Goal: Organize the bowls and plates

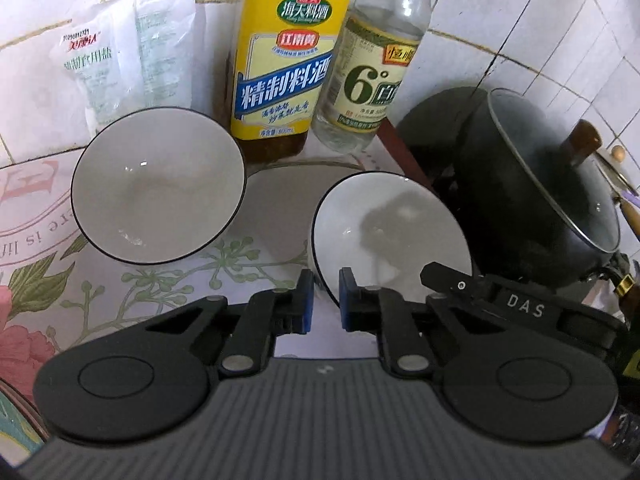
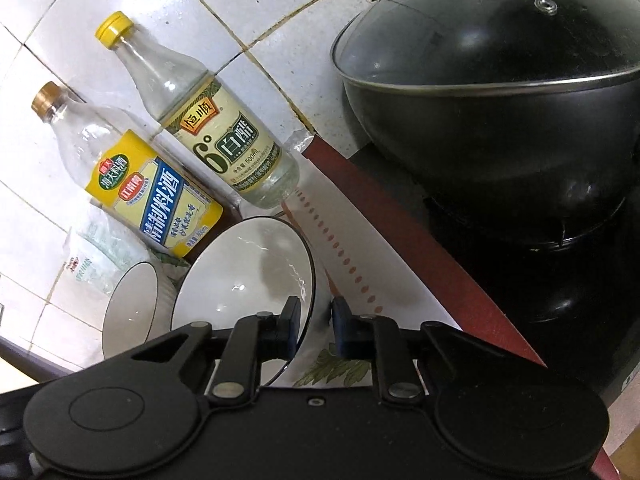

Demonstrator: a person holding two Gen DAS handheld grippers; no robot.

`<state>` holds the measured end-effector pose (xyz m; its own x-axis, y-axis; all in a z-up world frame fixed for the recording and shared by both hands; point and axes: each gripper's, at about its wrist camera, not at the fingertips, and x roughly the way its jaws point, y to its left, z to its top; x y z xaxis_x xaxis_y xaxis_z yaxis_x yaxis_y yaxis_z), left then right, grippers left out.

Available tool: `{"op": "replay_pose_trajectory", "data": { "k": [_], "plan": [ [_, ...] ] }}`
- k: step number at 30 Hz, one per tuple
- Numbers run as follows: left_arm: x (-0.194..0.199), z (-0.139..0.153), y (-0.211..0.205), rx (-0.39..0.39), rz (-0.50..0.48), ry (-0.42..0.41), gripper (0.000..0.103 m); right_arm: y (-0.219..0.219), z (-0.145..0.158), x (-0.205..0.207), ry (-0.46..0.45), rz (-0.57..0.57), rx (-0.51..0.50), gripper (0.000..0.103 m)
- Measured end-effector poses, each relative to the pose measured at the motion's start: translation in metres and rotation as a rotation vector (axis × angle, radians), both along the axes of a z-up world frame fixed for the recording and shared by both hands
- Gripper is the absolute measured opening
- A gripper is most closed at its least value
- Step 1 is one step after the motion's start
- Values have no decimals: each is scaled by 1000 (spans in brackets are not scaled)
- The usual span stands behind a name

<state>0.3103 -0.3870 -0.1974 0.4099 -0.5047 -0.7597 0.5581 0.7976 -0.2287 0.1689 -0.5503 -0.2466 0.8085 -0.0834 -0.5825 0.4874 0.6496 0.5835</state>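
**Both tongs clamping the rim of the right-hand bowl**

You are holding the left tongs [image 1: 325,300] clenched on the near rim of the right-hand bowl [image 1: 394,236], its blue pads [image 1: 306,304] sitting one outside the wall and one inside. You are holding the right tongs [image 2: 316,320] clenched on the same bowl's rim as well, one finger reaching inside and the other pressing the outer wall. The bowl is white with a thin dark rim, and it is tilting on the flowered worktop [image 1: 80,300].

Taking that bowl as your landmark: the second bowl [image 1: 158,186], white with the same dark rim, is sitting to its left, apart from it. A pale plate [image 1: 280,200] is lying flat between and behind the two bowls. Behind the gripped bowl, against the tiled wall [image 1: 520,20], the yellow-labelled cooking wine bottle [image 1: 280,72] and the clear vinegar bottle [image 1: 372,80] are standing side by side. Further left of those, behind the second bowl, white bags of salt [image 1: 104,68] are leaning on the wall. To the right of the gripped bowl, the black pot [image 1: 532,200] with a glass lid is resting on the stove
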Motion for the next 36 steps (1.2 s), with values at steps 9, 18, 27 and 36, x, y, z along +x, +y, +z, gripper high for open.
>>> {"op": "replay_pose_trajectory", "data": {
  "k": [9, 18, 27, 36],
  "plan": [
    [0, -20, 19, -95, 82, 186, 10, 0, -13, 5, 18, 0, 74, 13],
    [-34, 10, 34, -56, 44, 88, 11, 13, -5, -17, 1, 28, 151, 14],
    [-75, 51, 55, -40, 35, 41, 10, 32, 35, -51, -8, 66, 191, 16],
    [-127, 78, 90, -30, 71, 26, 11, 65, 77, -90, -26, 129, 100, 16]
  ]
}}
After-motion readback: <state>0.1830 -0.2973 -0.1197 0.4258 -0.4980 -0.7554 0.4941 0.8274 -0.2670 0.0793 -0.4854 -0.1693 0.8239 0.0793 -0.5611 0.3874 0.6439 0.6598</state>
